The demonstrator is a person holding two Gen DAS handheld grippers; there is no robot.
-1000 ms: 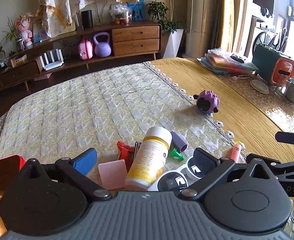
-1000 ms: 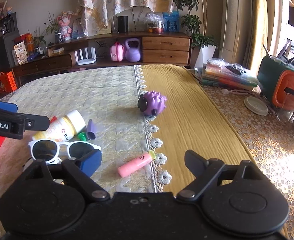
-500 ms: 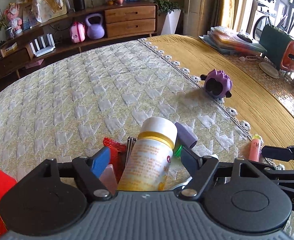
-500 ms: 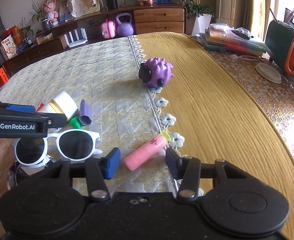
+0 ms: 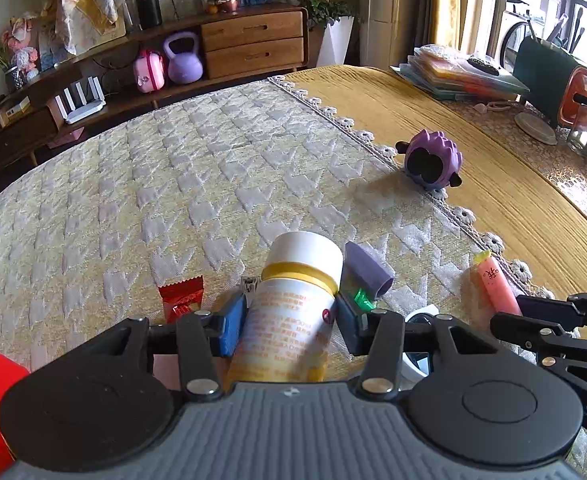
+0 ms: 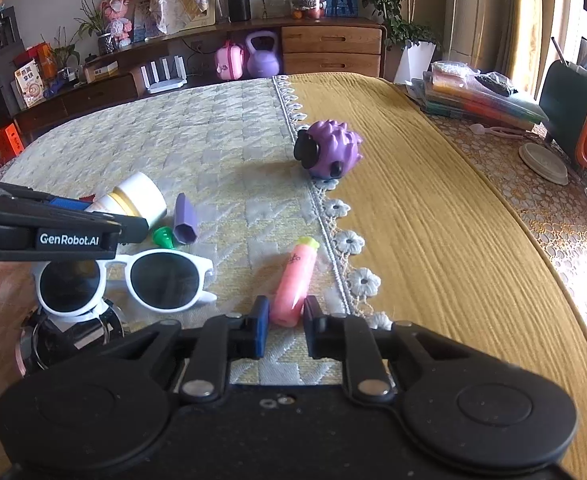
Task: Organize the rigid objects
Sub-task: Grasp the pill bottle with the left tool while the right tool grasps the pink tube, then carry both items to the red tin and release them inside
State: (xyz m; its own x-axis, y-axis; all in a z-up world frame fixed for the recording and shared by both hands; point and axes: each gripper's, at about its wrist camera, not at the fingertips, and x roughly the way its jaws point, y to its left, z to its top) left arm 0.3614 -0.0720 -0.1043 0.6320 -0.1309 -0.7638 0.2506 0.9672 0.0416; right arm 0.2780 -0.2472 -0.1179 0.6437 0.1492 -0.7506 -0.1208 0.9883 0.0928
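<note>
Now, counts: one bottle [image 5: 293, 304], one pink tube [image 6: 295, 282], one sunglasses [image 6: 133, 280].
Left gripper [image 5: 289, 320]: closing around bottle, earlier spread.
Right gripper [image 6: 285, 322]: pinching pink tube, earlier spread.

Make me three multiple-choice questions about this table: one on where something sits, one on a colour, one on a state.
1. Where is the purple toy?
A. On the lace edge between the two cloths
B. Under the sunglasses
C. On the cabinet

2. What colour are the frames of the sunglasses?
A. Red
B. White
C. Black

3. How does the bottle lie?
A. Upright, cap off
B. On its side between the left gripper's fingers
C. Inside a box

Answers: 1 A, it straddles the lace trim. 2 B, white rims around dark lenses. 3 B, it lies flat, cap on, as the left fingers close around it.
</note>
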